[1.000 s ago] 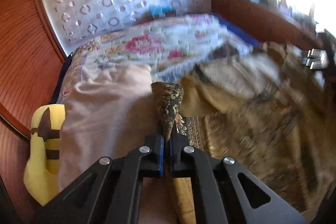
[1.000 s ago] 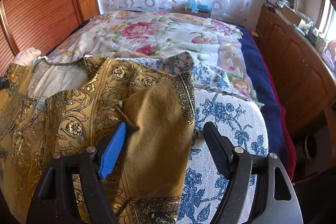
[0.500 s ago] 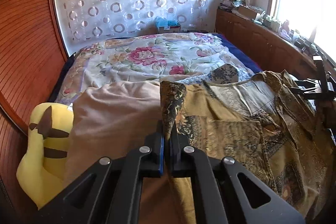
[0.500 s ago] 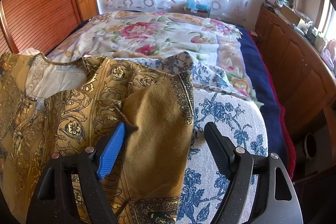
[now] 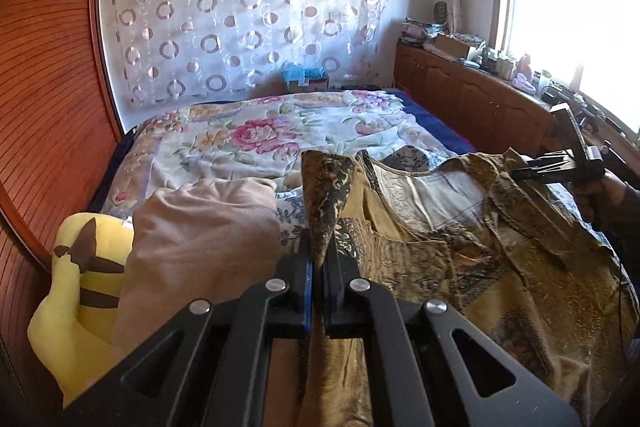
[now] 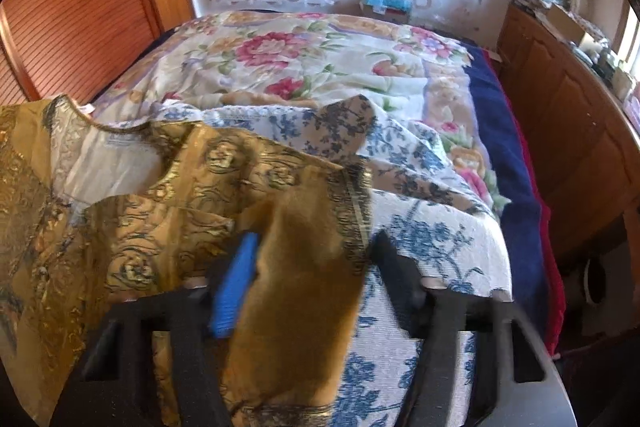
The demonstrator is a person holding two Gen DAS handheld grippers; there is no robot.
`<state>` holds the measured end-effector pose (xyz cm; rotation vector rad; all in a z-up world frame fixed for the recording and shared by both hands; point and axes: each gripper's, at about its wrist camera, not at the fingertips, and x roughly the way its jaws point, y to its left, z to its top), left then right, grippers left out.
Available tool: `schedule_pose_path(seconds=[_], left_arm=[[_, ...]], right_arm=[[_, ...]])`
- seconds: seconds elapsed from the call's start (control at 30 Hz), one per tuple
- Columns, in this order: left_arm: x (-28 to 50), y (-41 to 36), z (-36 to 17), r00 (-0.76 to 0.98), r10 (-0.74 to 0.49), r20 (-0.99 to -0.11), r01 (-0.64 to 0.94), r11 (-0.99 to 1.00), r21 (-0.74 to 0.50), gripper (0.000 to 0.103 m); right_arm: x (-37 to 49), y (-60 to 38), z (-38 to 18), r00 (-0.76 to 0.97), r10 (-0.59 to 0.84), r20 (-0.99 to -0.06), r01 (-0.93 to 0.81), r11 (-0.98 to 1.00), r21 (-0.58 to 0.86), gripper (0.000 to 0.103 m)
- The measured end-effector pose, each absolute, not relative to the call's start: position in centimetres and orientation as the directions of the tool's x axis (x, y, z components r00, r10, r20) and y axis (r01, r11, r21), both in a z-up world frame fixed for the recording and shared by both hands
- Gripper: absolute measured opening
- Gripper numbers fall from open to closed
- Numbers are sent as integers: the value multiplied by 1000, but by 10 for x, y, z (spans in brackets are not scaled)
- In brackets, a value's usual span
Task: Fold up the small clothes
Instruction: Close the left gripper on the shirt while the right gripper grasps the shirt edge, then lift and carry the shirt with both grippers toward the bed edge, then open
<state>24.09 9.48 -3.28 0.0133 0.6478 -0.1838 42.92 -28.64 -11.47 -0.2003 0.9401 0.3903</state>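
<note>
Left jaws clamped on gold blouse (image 5: pixel 500 267)

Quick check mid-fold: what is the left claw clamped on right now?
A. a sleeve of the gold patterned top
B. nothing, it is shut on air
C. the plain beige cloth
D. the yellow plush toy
A. In the left wrist view the left claw is shut with a dark-trimmed sleeve of the gold patterned top sticking up between its fingers; the beige cloth lies beside it.
</note>
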Motion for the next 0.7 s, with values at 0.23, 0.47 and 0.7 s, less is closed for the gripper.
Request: schedule_pose_path(seconds=[0.23,0.47,0.7], left_arm=[[214,90,-27,807,-173,-565,181,983,-42,1],[176,93,-16,834,-180,-522,180,982,-51,1],[125,97,-9,862,-182,-473,176,983,-57,1]], right_arm=[[402,-260,-106,561,185,-807,-445,889,-106,3],[346,-269,-63,667,267,-696,-423,904,-58,3],[274,-286,-33,715,307,-628,-415,910,-27,3]])
